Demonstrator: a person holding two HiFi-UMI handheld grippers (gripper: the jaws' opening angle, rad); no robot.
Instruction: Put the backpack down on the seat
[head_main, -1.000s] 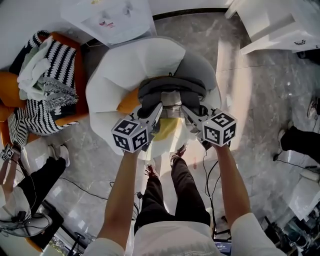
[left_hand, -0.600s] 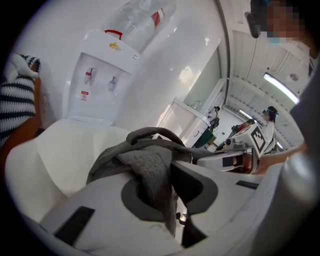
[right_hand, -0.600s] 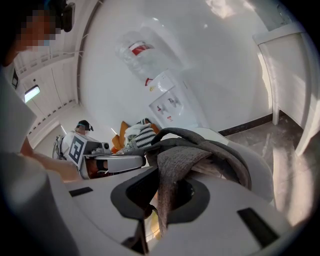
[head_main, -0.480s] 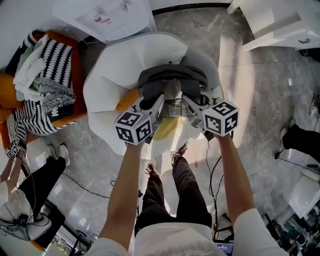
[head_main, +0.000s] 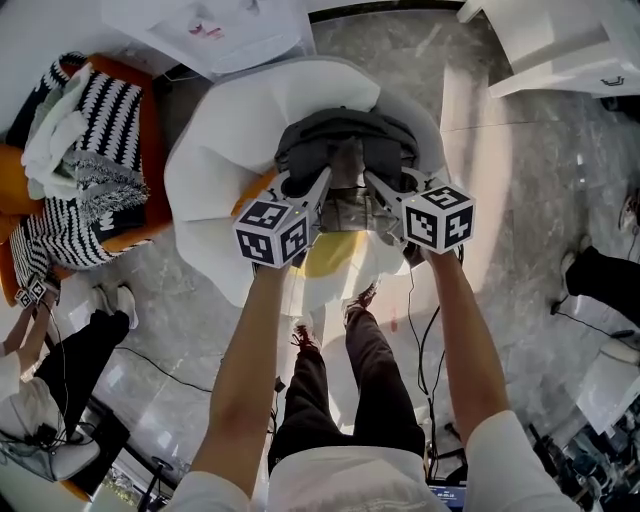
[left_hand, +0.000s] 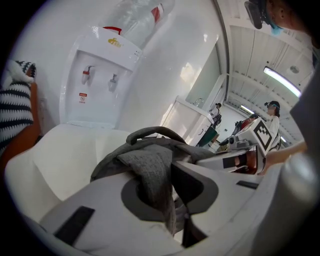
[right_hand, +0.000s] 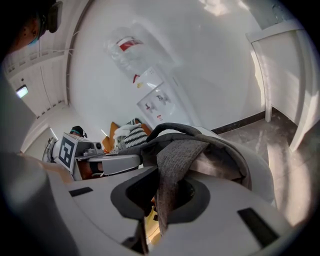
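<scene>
"Starting with the room, what goes down first?" asks the checker.

"Floor (head_main: 520, 200): grey marbled tile, glossy, with black cables (head_main: 170, 375) trailing over it. White shell armchair (head_main: 215, 150): centre of the head view, an orange cushion (head_main: 258, 197) and a yellow cushion (head_main: 330, 255) in its seat. Water dispenser (left_hand: 100, 75): against the white wall behind the armchair, bottle on top. Orange sofa (head_main: 150, 130): just beside the armchair, heaped with black-and-white striped knitwear (head_main: 95, 140). White cabinet (head_main: 560, 55): across the floor, well apart."

"And the tongs?"

"Left gripper (left_hand: 165, 192): jaws clenched on a grey woven strap (left_hand: 150, 175), the webbing pinched between the pads and hanging below them. Right gripper (right_hand: 165, 195): likewise clamped, on a second strap (right_hand: 172, 165). Both reach forward and downward over the chair's front edge, side by side, each marker cube nearest the person."

"The task's item?"

"Backpack (head_main: 345, 135): dark grey fabric, rounded top, a carry loop (left_hand: 150, 132) standing up from it, a lighter panel showing between the two straps. Location: over the rear of the seat, close against the backrest, held by both straps. Whether its base rests on the seat cannot be told; the grippers and the bag's own bulk cover that spot."
</scene>
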